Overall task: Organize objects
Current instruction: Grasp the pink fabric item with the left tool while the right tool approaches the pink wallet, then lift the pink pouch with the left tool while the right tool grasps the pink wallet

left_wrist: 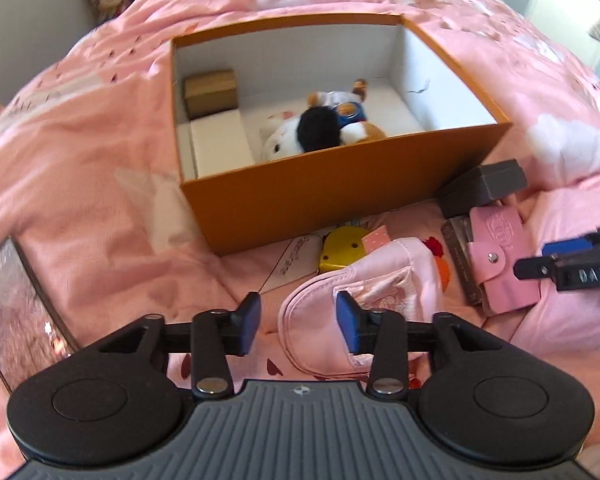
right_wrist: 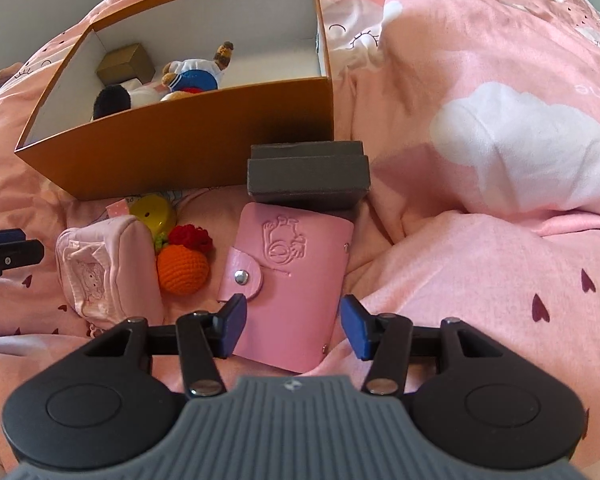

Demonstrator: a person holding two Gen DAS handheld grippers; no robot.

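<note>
Fingers of the right gripper [right_wrist: 290, 326] stand part-open astride the pink snap wallet [right_wrist: 296, 280], one pad at its left edge beside the strap, the other just off its right edge; no pad presses on it, so nothing is held. Fingers of the left gripper [left_wrist: 298, 322] are likewise part-open and empty, with the near left end of the pink fabric pouch [left_wrist: 364, 300] between them, the right pad against the cloth.

Location of items: the orange box [right_wrist: 204, 148] sits on the bed [right_wrist: 480, 280], far and left of the wallet. Inside it lie a plush toy [left_wrist: 320, 128], a small brown carton [left_wrist: 212, 88] and a white carton [left_wrist: 220, 148]. Outside, along the near wall of the box, lie a grey case [right_wrist: 308, 178] touching the wallet's far edge, a crocheted orange [right_wrist: 182, 268], a yellow object [right_wrist: 152, 212] and the pouch.

Risks, as judged:
- The wallet lies flat on soft bedding; closing on it may push it into the quilt or catch cloth with it.
- The grip is near one end; the wallet could swing or slip on lifting.
- The pouch is soft and only partly between the fingers; a pinch of fabric may pull free.
- Both grippers work close together; lifting at once risks a collision.
</note>
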